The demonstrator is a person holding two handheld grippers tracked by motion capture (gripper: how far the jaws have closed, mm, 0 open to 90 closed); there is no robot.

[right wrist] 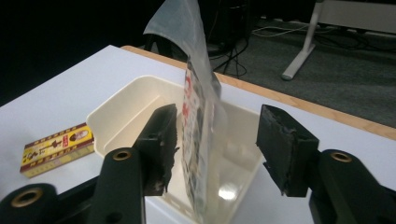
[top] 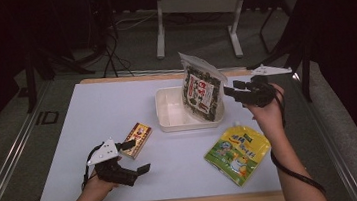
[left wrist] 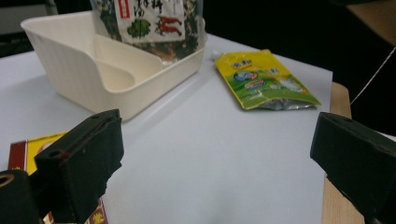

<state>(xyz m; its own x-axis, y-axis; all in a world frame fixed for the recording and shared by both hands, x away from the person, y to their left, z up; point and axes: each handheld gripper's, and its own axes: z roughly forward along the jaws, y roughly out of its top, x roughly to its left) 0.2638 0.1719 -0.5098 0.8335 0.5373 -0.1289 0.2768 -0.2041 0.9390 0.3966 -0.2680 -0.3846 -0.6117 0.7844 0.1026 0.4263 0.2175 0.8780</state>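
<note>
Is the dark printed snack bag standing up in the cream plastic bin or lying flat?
Standing: the dark printed snack bag sits on edge inside the cream plastic bin, its top above the rim.

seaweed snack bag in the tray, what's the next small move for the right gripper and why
Probably back the right gripper away from the seaweed snack bag. Its jaws stand open with a gap to the bag on each side, and the bag already stands in the white tray, leaning on its right wall. Then it could go for the yellow-green spout pouch, which lies flat on the table nearby.
</note>
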